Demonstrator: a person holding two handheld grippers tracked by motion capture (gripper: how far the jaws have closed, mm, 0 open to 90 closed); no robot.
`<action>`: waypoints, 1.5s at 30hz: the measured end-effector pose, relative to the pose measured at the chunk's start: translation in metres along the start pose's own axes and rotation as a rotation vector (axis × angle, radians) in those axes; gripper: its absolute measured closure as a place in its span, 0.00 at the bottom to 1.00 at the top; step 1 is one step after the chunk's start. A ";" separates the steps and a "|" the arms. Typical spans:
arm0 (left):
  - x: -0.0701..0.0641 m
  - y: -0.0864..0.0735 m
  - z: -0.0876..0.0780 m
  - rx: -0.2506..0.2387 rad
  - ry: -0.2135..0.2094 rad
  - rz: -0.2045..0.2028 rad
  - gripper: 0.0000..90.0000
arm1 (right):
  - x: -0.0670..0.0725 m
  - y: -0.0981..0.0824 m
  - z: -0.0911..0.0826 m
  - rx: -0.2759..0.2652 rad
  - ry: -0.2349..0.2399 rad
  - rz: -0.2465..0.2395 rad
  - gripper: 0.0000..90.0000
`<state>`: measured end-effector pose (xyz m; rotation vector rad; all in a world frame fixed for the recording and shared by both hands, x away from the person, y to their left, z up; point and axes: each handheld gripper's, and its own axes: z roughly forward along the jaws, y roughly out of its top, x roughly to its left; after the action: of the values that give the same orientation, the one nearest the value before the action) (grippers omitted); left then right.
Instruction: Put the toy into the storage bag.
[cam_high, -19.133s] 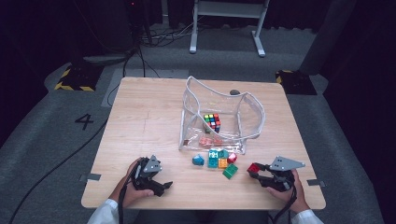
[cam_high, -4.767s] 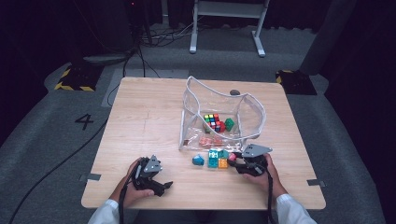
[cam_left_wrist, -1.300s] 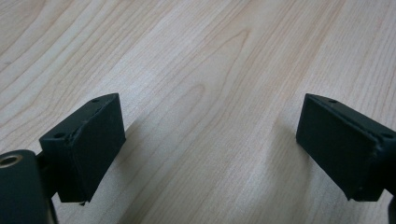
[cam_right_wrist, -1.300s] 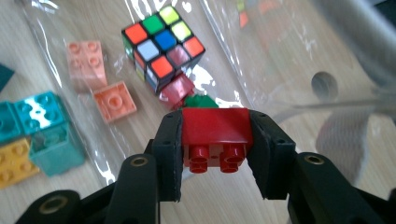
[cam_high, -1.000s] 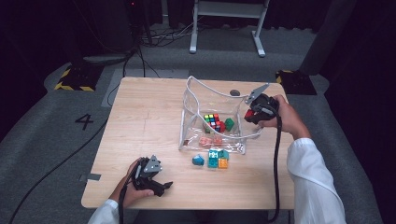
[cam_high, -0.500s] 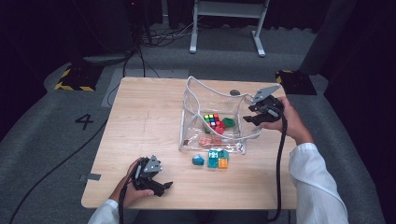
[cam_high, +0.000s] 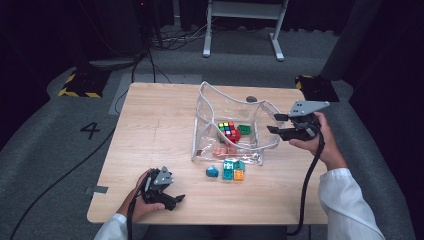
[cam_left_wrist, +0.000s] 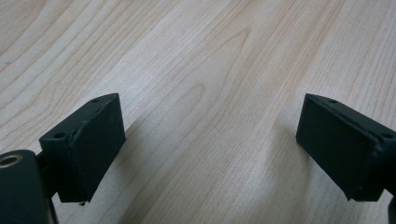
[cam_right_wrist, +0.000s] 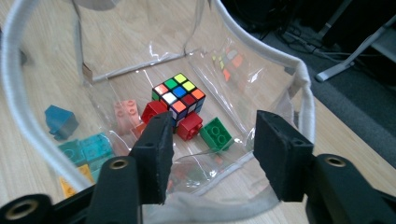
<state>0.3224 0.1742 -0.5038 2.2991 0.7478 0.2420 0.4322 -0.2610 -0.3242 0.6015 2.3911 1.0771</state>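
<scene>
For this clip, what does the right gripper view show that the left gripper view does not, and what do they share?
The right gripper view alone: the clear bag holding a puzzle cube, red bricks, a green brick and a pink brick; outside it a blue piece and teal bricks. The right gripper hangs above the bag's rim, its fingers having just been opening, nothing between them.

The left gripper view alone: the left gripper, fingers spread wide close over bare wood.

Both: the light wooden table and two black fingers rising from the bottom.

Bright, evenly lit table (cam_high: 150, 130) against dark surroundings; soft shadows, slightly soft focus.
</scene>
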 end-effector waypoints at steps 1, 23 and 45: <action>0.000 0.000 0.000 0.000 0.000 0.000 0.09 | 0.002 -0.001 -0.003 -0.008 -0.007 0.015 0.52; 0.000 0.000 0.000 0.001 0.000 0.000 0.09 | 0.035 -0.066 -0.035 -0.083 0.001 0.069 0.43; 0.000 0.000 0.000 0.000 0.000 0.000 0.09 | 0.087 -0.115 0.028 0.021 0.165 0.073 0.40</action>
<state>0.3224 0.1742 -0.5038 2.2994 0.7476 0.2419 0.3546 -0.2662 -0.4484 0.6346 2.5418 1.1749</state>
